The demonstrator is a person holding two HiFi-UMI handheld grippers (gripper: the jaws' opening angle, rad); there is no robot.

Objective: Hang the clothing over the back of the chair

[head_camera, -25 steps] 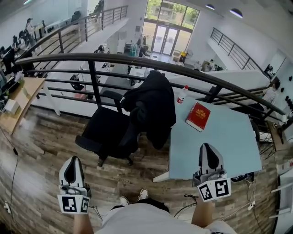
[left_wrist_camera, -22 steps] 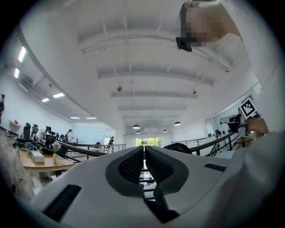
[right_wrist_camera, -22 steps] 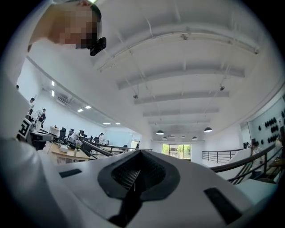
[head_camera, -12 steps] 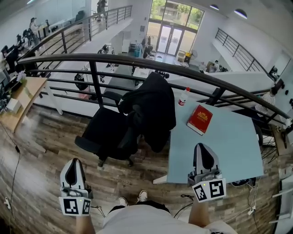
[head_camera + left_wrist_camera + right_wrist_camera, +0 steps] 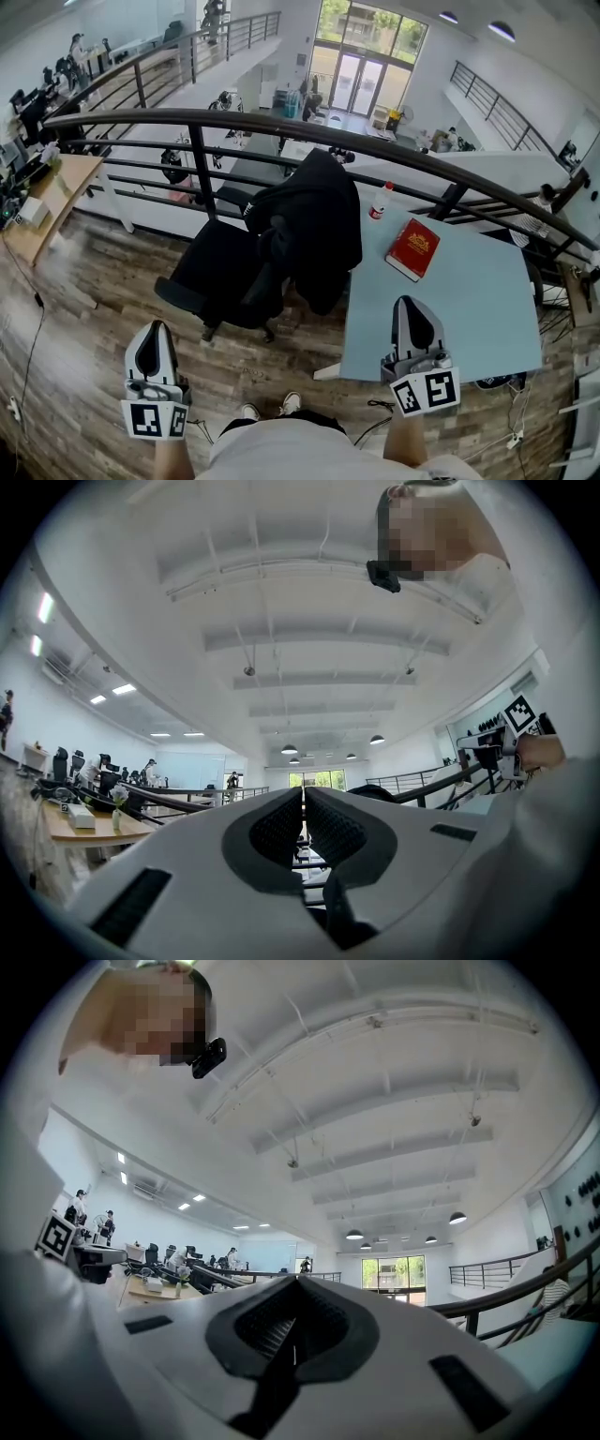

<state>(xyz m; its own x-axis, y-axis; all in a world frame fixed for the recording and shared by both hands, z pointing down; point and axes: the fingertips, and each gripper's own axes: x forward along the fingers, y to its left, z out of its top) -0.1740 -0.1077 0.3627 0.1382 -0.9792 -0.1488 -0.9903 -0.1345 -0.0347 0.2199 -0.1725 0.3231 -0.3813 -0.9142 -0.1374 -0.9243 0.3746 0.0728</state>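
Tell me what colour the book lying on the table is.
The book is red; the head view shows it best.

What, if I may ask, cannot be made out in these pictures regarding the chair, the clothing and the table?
- Chair, head view: its back is covered by the black clothing.
- Red book, head view: cover print too small to read.
- Table, head view: part of its near edge hidden by the right gripper.
- Floor, both gripper views: blocked by the gripper bodies.

Both hand-held grippers (image 5: 152, 326) (image 5: 412, 302) closed, empty.
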